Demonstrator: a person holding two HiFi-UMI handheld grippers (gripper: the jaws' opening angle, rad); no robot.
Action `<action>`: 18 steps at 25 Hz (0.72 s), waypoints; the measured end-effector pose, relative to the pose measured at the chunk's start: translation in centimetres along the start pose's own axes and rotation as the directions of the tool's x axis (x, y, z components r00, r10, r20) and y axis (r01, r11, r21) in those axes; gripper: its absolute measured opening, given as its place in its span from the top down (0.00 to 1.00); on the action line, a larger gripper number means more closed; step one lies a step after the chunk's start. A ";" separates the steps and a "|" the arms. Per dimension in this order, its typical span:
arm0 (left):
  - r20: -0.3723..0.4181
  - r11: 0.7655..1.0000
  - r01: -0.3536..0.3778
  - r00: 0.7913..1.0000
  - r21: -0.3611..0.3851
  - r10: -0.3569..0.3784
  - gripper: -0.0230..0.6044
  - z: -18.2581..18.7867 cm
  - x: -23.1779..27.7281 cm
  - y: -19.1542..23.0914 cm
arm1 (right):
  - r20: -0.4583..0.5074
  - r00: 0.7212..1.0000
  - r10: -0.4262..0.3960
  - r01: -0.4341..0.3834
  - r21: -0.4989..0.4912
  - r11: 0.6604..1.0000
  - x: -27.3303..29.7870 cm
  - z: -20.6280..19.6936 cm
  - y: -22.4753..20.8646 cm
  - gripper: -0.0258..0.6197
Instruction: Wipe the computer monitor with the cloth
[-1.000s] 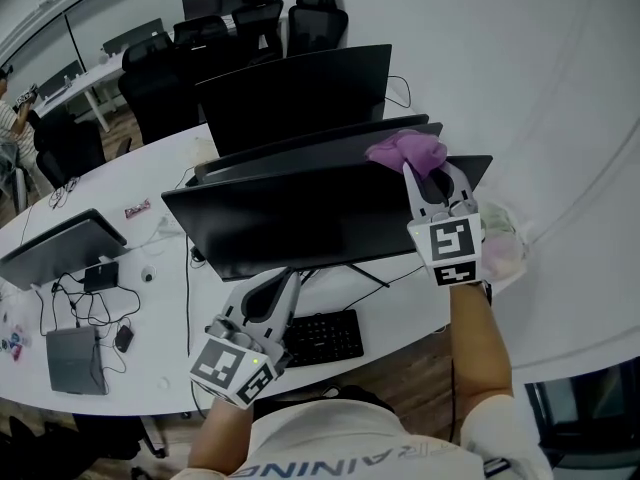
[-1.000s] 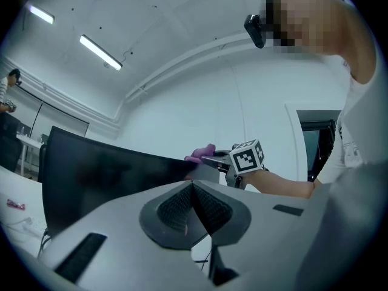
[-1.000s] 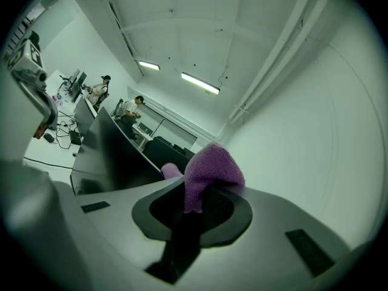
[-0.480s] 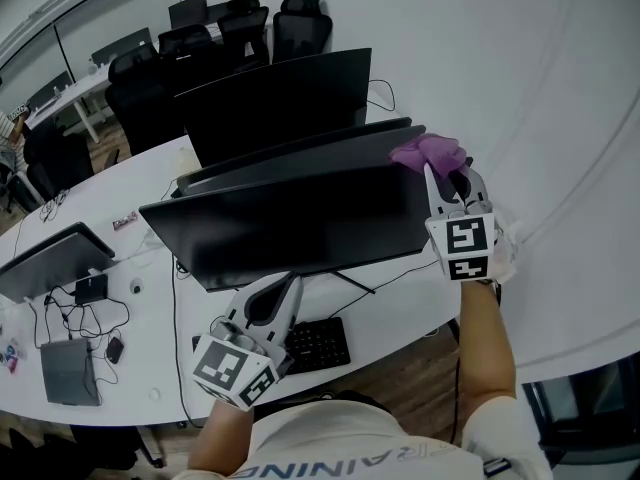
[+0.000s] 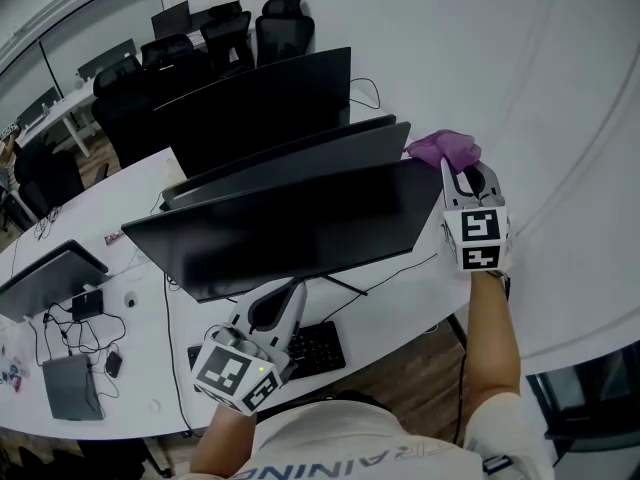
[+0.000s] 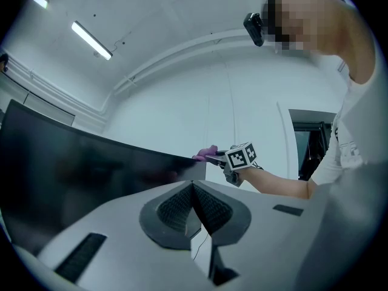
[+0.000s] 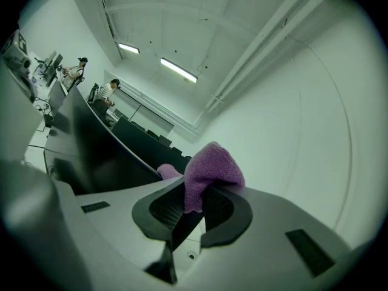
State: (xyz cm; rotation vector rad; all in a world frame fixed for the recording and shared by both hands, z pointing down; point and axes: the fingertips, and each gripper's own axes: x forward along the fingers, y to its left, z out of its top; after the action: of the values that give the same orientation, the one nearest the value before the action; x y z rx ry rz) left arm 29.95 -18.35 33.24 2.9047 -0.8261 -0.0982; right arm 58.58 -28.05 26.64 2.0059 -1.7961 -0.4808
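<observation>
The dark monitor (image 5: 290,230) stands on the white desk (image 5: 390,313), its screen tilted toward me. My right gripper (image 5: 452,166) is shut on a purple cloth (image 5: 443,148) at the monitor's top right corner. The cloth (image 7: 209,171) bulges out from between the jaws in the right gripper view, beside the monitor's edge (image 7: 103,144). My left gripper (image 5: 283,303) is shut and empty below the monitor's lower edge, above the keyboard. In the left gripper view the screen (image 6: 85,168) fills the left and the right gripper (image 6: 209,157) shows at its corner.
A black keyboard (image 5: 318,349) lies under the monitor. More monitors (image 5: 260,103) stand behind it, with office chairs (image 5: 285,23) beyond. A laptop (image 5: 50,278), cables and small devices (image 5: 70,383) sit at the desk's left end.
The right gripper with the cloth has slid rightward along the monitor's top edge to its right corner. The left gripper has stayed under the monitor.
</observation>
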 end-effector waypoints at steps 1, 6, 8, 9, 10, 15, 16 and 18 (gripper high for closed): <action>-0.003 1.000 0.008 1.000 0.000 -0.008 0.96 -0.1 0.2 -0.2 | -0.003 1.000 -0.007 0.007 0.000 1.000 0.0 -0.2 -0.4 0.87; -0.020 0.999 0.039 0.999 -0.008 -0.039 0.96 -0.8 1.0 -1.1 | -0.021 0.999 -0.043 0.043 0.010 0.999 -0.1 -1.4 -2.2 0.87; -0.023 0.999 0.044 0.999 -0.012 -0.045 0.96 -1.0 1.1 -1.1 | -0.031 0.998 -0.057 0.057 0.017 0.998 -0.2 -1.8 -2.8 0.87; -0.024 0.999 0.047 0.999 -0.013 -0.047 0.96 -1.0 1.2 -1.2 | -0.033 0.998 -0.062 0.063 0.023 0.998 -0.2 -1.9 -3.2 0.87; -0.025 0.999 0.049 0.998 -0.014 -0.050 0.96 -1.0 1.2 -1.2 | -0.031 0.997 -0.070 0.071 0.031 0.997 -0.4 -2.0 -3.6 0.87; -0.030 0.998 0.064 0.997 -0.020 -0.065 0.96 -1.2 1.8 -1.4 | 0.015 0.990 -0.139 0.138 0.076 0.988 -1.3 -1.6 -6.6 0.87; -0.031 0.997 0.068 0.997 -0.021 -0.068 0.96 -1.2 1.9 -1.4 | 0.017 0.988 -0.151 0.149 0.081 0.986 -1.4 -1.5 -7.1 0.87; -0.032 0.997 0.075 0.997 -0.022 -0.076 0.96 -1.3 2.1 -1.5 | 0.012 0.987 -0.161 0.159 0.089 0.983 -1.4 -1.6 -7.8 0.87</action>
State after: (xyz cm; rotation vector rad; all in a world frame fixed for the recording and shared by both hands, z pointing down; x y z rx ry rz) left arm 32.62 -18.01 34.23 2.9105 -0.7057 -0.0650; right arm 65.91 -25.87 24.05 2.2245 -1.7020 -0.4776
